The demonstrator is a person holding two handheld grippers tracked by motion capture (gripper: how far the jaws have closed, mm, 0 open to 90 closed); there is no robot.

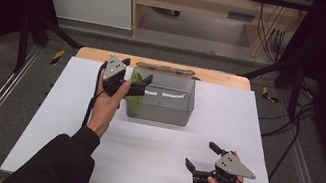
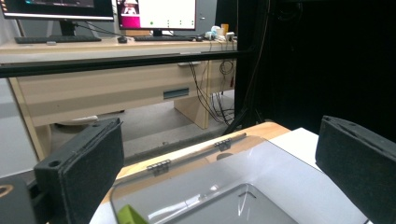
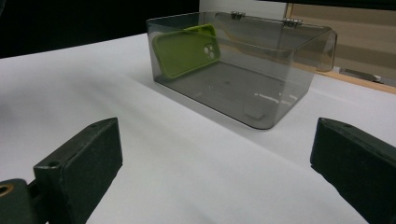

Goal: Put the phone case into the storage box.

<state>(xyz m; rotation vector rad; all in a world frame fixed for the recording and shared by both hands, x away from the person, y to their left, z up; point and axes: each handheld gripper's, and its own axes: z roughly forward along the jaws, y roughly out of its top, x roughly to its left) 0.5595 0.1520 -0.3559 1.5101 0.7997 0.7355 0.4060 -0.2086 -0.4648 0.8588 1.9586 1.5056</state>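
One green phone case (image 3: 187, 50) stood on its long edge inside the one clear box (image 1: 182, 115), leaning on the box's left wall. Our left claw (image 1: 137, 85) hung with jaws apart just above it at that wall. Our right claw (image 1: 203, 160), also spread wide, waited well apart on the near desk (image 1: 149, 160).

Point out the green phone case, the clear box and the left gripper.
green phone case (image 3: 184, 50): right gripper view, on its flat back beside the camera cutout.
clear box (image 3: 273, 95): right gripper view, on its near side wall.
left gripper (image 1: 144, 84): high view, between its open jaws over the box's left end.
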